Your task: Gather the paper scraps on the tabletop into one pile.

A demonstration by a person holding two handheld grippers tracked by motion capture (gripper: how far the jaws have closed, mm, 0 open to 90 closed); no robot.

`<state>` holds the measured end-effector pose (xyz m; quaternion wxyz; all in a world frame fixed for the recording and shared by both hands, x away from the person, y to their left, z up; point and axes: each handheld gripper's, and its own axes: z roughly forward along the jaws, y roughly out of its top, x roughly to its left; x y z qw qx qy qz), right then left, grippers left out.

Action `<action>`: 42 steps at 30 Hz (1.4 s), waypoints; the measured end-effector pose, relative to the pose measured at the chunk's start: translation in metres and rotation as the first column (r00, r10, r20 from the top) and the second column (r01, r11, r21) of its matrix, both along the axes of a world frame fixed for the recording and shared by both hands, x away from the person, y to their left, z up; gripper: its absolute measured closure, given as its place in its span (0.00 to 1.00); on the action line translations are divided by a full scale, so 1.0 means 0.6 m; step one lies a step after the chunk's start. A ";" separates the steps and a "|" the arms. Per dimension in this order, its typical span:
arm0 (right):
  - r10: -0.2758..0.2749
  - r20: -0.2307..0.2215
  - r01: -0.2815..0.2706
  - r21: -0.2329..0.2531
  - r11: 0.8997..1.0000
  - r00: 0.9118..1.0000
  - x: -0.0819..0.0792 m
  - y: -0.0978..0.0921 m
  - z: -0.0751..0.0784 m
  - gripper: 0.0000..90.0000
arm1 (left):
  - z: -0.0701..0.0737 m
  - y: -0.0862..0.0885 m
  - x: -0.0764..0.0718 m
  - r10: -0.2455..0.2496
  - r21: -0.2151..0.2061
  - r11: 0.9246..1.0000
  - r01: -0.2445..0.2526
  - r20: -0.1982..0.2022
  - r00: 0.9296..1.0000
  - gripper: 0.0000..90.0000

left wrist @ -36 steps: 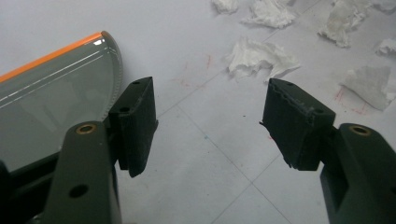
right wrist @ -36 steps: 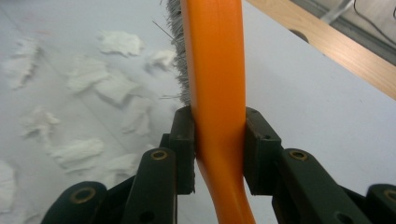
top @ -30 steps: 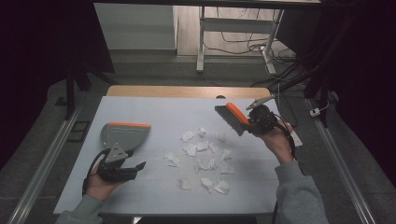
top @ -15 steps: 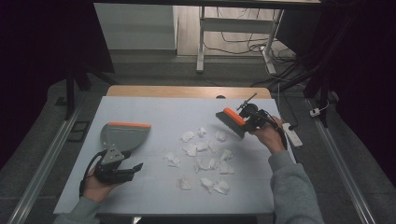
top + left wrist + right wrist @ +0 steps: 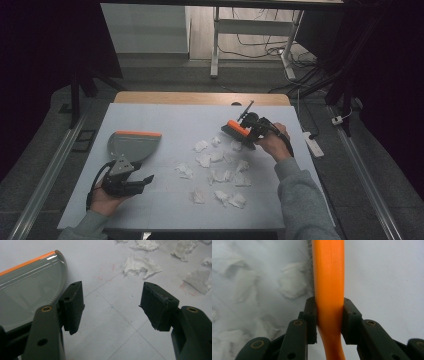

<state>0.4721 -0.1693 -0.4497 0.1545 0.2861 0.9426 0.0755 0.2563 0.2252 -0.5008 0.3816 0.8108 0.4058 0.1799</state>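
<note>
Right tongs (image 5: pixel 248 131) pinching orange brush (image 5: pixel 236 130) at far-right edge of paper scraps (image 5: pixel 218 168). Left tongs (image 5: pixel 142 182) spread, empty, just beside dustpan (image 5: pixel 132 145), well left of scraps.

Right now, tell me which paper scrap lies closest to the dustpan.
The scrap at the left edge of the pile, lower right of the dustpan; every other scrap lies farther right, toward the brush.

Your left hand (image 5: pixel 106 197) lay low at the near left of the table, palm up around the left gripper (image 5: pixel 145 180), which pointed off to the right with its jaws spread wide apart and nothing between them. Your right forearm, in a grey sleeve, reached forward and slightly leftward, and your right hand (image 5: pixel 272 142) held the right gripper (image 5: pixel 248 133) angled down to the left, jaws pressed tight.
</note>
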 end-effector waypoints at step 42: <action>0.306 0.027 -0.298 -0.154 0.942 0.952 -0.018 0.129 -0.008 0.78 | -0.005 0.012 0.004 0.034 -0.013 0.999 -0.034 -0.013 0.999 0.39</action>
